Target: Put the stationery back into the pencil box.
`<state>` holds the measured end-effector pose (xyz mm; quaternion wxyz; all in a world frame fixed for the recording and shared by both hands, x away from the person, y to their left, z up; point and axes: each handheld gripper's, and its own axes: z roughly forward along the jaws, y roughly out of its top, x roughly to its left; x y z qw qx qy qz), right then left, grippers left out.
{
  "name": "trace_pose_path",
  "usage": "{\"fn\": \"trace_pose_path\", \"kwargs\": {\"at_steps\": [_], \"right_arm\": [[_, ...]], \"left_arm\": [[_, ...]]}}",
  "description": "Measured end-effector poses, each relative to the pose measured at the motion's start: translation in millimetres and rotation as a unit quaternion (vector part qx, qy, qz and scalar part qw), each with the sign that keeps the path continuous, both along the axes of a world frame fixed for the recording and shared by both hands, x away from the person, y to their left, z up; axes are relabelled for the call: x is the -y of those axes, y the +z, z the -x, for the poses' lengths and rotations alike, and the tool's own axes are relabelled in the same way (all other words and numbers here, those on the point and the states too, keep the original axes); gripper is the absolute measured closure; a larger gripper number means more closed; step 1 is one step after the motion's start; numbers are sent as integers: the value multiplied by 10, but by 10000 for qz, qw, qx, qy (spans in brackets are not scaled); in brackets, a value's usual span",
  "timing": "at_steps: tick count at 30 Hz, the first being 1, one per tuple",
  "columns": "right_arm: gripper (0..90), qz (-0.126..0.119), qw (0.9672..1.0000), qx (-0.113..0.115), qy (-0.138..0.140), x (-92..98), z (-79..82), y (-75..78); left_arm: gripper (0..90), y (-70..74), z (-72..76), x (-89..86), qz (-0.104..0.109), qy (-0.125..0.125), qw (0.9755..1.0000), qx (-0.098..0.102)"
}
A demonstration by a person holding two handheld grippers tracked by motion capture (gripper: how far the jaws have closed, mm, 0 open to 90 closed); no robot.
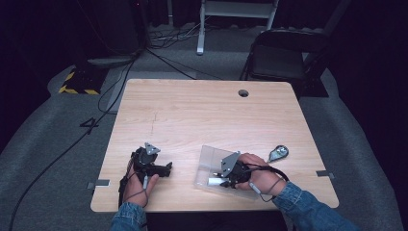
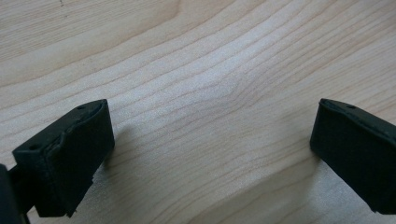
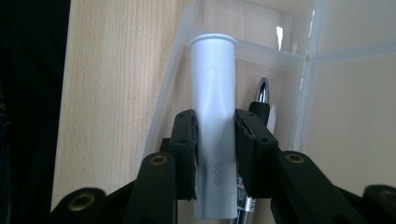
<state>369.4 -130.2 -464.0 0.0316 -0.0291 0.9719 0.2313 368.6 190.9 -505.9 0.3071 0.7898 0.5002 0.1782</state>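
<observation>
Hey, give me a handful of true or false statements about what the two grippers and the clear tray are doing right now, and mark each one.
1. The right gripper is clamped on a white glue stick. True.
2. The left gripper holds a pen. False: its jaws stand open over bare table.
3. The glue stick is over the clear tray. True.
4. A silver-tipped pen lies in the tray beside the glue stick. True.
5. The grey tape measure sits inside the tray. False: it lies on the table, off the tray.
</observation>
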Motion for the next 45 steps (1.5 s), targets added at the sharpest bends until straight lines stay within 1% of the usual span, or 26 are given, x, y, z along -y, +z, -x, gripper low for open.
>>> {"fn": "trace_pose_path", "kwargs": {"at_steps": [3,4,7,9,10,12,14,16,17,22,23,24,27,30,33,37,39,41,42,44,45], "right_arm": [[688,-24,10000,44,-1,6,-3,10],[678,-46,10000,26,-26,12,-2,19],[645,-217,9997,-32,-105,33,-5,58],[637,-265,9995,-58,-143,43,-5,75],[626,-353,9992,-72,-182,56,-10,94],[570,-531,9981,-93,-305,92,-21,138],[547,-686,9969,-125,-378,126,-34,170],[538,-719,9965,-121,-402,145,-40,188],[514,-839,9949,-117,-541,190,-49,218],[490,-1045,9916,-107,-761,290,-78,274],[490,-1045,9916,-107,-761,290,-78,274],[487,-1075,9909,-100,-805,311,-82,288],[480,-1181,9882,-67,-974,376,-91,333],[470,-1299,9845,-9,-1181,464,-109,385],[466,-1415,9801,70,-1390,574,-117,439],[466,-1605,9729,156,-1655,731,-108,503],[465,-1615,9714,151,-1733,789,-119,537],[461,-1689,9676,235,-1864,847,-125,579],[461,-1704,9663,264,-1912,880,-133,594],[461,-1796,9619,254,-2046,969,-146,619],[459,-1820,9602,264,-2101,1015,-154,628]], "left_arm": [[1,0,-1,-1,-6,-12,10000,2],[1,0,0,0,0,1,10000,-1],[1,0,0,0,-1,0,10000,-1],[1,0,0,0,0,1,10000,-1],[1,-2,0,1,4,7,10000,10],[1,-1,0,1,3,6,10000,10],[1,0,-3,1,3,-3,10000,-3],[1,-1,-6,5,8,10,10000,11],[1,-1,-9,6,10,7,10000,4],[1,-1,-13,6,5,-4,10000,4],[1,-1,-13,7,7,-4,10000,5],[1,-1,-14,7,5,-4,10000,4],[1,-2,-14,8,13,-2,10000,2],[1,-1,-14,8,7,-3,10000,4],[1,-1,-12,7,6,-10,10000,3],[1,-1,-12,6,9,-13,10000,4],[1,-1,-11,7,7,-11,10000,1],[1,-1,-12,6,9,-11,10000,7],[1,-1,-11,6,6,-4,10000,7],[1,-1,-10,6,10,21,10000,2],[1,-1,-10,6,12,24,10000,3]]}}
